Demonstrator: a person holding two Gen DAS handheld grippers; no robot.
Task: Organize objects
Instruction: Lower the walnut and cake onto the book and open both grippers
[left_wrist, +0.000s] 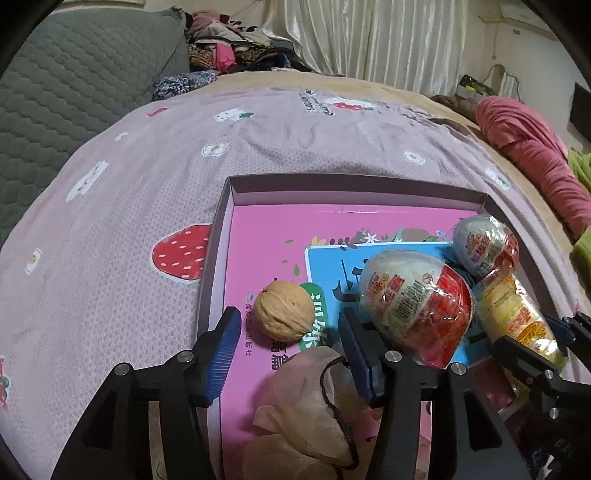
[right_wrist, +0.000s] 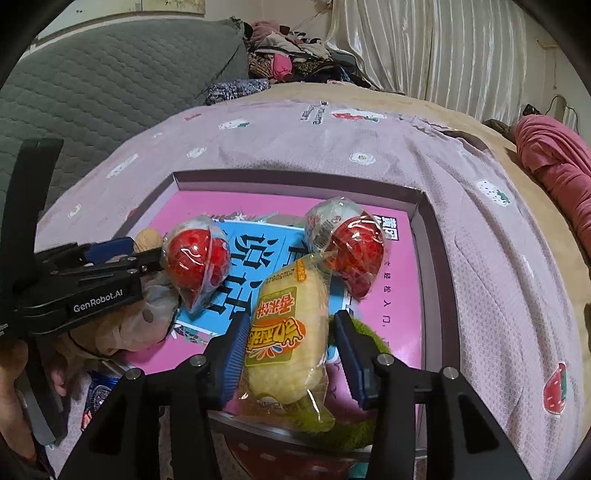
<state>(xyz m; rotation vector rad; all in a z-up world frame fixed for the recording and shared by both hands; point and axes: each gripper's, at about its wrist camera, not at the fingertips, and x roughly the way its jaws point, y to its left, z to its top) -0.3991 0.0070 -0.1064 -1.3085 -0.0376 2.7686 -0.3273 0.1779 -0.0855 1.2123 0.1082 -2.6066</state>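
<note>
Corn in a clear printed packet (right_wrist: 286, 332) lies between the fingers of the right hand-held gripper (right_wrist: 290, 354), its lower end over the near wall of the shallow box (right_wrist: 424, 229) on the bed. The jaws stand released: the left pad sits against the wrapper, the right pad stands apart from it, so nothing is gripped. Ahead of this hand-held gripper and to its right lies a wrapped egg-shaped toy (right_wrist: 345, 247); ahead and to its left lies a second wrapped egg (right_wrist: 197, 258).

The left hand-held gripper (left_wrist: 288, 354) is likewise released. A walnut (left_wrist: 283, 310) rests just ahead of its fingertips, slightly toward the left finger. A beige drawstring pouch (left_wrist: 310, 402) lies between and beneath its fingers, ungripped. The second egg (left_wrist: 417, 306) leans against the outside of its right finger.

Procedure, judged from this layout: treat both items as placed in the box. Withdraw each hand-held gripper straight back along its fingers, jaws kept wide. Avoid sideways sweep on the left side, since the egg and the walnut are likely to roll. Check that the corn packet does not slide off the box wall.
</note>
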